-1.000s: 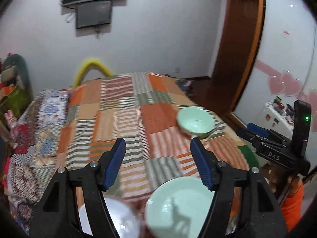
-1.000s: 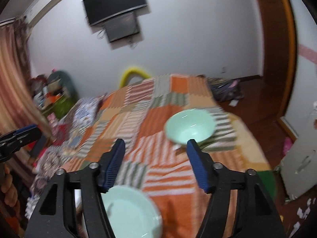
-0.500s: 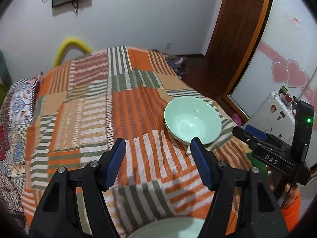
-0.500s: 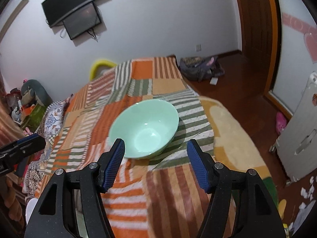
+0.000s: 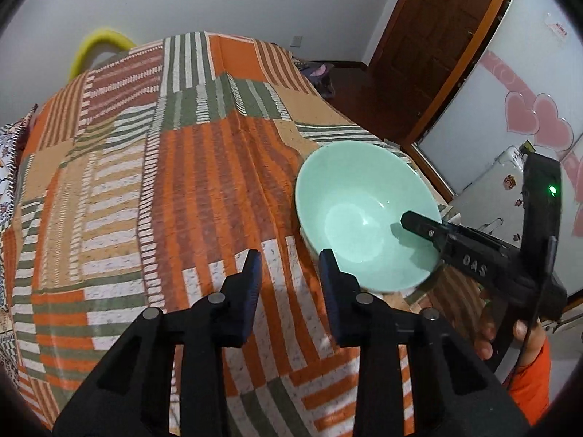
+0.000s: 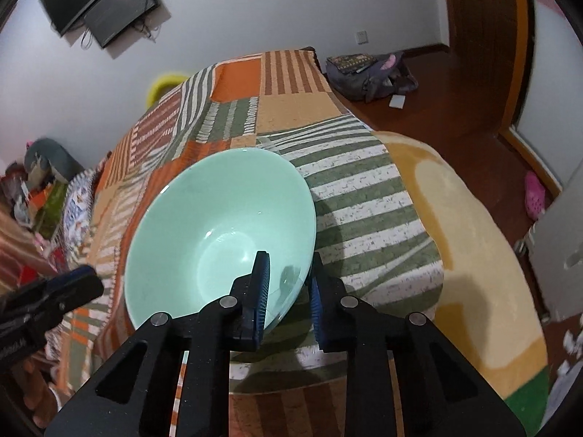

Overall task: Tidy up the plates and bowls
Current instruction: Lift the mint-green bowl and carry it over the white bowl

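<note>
A mint-green bowl (image 5: 360, 215) sits near the right edge of the bed's patchwork quilt (image 5: 164, 182); it also shows in the right wrist view (image 6: 218, 233). My right gripper (image 6: 288, 284) straddles the bowl's near rim, one finger inside and one outside, jaws narrowed but a gap still shows on each side of the rim. It shows in the left wrist view (image 5: 422, 227) reaching into the bowl from the right. My left gripper (image 5: 289, 273) is half closed and empty, hovering just left of the bowl.
A backpack (image 6: 368, 73) lies on the wooden floor beyond the bed. A door (image 5: 430, 43) and a white fridge (image 5: 503, 182) stand at the right. A yellow blanket (image 6: 473, 240) covers the bed's right side. Clutter (image 6: 32, 189) sits at the left.
Both grippers moved forward toward the bowl and narrowed their jaws. The right gripper's fingers now straddle the bowl's rim. The nearer bowls and plate dropped out of view.
</note>
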{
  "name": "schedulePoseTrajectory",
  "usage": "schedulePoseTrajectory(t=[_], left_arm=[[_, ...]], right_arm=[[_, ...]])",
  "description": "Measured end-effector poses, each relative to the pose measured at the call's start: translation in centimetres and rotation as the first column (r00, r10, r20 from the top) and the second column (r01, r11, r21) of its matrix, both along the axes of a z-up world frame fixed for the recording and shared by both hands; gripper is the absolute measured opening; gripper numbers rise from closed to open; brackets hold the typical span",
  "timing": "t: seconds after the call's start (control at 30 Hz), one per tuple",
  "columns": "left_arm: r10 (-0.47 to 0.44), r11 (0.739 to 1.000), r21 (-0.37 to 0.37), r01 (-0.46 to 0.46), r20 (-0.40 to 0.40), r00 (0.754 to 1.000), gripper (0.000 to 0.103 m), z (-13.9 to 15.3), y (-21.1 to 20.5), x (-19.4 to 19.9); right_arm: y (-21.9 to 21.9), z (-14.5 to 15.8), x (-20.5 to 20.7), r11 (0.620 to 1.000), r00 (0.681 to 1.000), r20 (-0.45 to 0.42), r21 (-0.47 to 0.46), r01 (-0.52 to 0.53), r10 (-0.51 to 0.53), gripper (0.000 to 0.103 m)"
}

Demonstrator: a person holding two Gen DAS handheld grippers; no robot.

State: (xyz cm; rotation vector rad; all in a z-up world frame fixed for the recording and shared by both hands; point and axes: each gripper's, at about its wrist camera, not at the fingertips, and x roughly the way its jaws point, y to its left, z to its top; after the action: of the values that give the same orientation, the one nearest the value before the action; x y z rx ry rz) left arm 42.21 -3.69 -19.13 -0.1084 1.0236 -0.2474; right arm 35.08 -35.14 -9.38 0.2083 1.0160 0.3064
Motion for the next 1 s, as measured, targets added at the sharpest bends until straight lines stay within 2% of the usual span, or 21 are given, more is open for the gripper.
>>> schedulePoseTrajectory(t=[0.1, 0.2, 0.3, 0.43, 0.6, 0.73, 1.0], left_arm=[[-0.005, 1.000, -0.002, 0.005, -0.010, 1.000, 0.032, -0.7, -0.4, 0.8], [-0.002, 1.000, 0.013, 0.003, -0.027, 1.000, 0.031, -1.5, -0.9, 1.6], [-0.030, 0.999, 0.013, 0.030, -0.048, 0.998, 0.014, -2.5, -1.4, 2.0], [-0.044, 0.996, 0.071, 0.047, -0.037, 0.998, 0.011, -3.0, -1.7, 1.8], [-0.042, 0.998, 0.041, 0.045, -0.065, 0.997, 0.011, -3.0, -0.9, 0.7], [-0.038, 0.998, 0.052, 0.041, -0.065, 0.997, 0.012, -2.4, -0.5, -1.1], [-0.013, 0.999, 0.037, 0.014, -0.008, 1.000, 0.011, 1.3, 0.7, -5.6]], right_arm=[[0.4, 0.1, -0.5, 0.998, 0.999, 0.012, -0.037, -0.041, 0.042, 0.019], [0.5, 0.0, -0.8, 0.996, 0.997, 0.012, -0.035, -0.076, 0.077, 0.019], [0.9, -0.1, -1.0, 0.995, 0.995, 0.010, -0.027, -0.101, 0.101, 0.019], [1.3, 0.0, -0.9, 0.994, 0.995, 0.013, -0.029, -0.103, 0.103, 0.019], [1.7, 0.3, -1.1, 0.994, 0.994, 0.005, -0.011, -0.107, 0.107, 0.019], [2.2, 0.9, -1.9, 0.993, 0.993, 0.002, -0.005, -0.116, 0.116, 0.019], [3.4, 4.0, -4.8, 0.991, 0.990, 0.057, -0.007, -0.131, 0.131, 0.019]])
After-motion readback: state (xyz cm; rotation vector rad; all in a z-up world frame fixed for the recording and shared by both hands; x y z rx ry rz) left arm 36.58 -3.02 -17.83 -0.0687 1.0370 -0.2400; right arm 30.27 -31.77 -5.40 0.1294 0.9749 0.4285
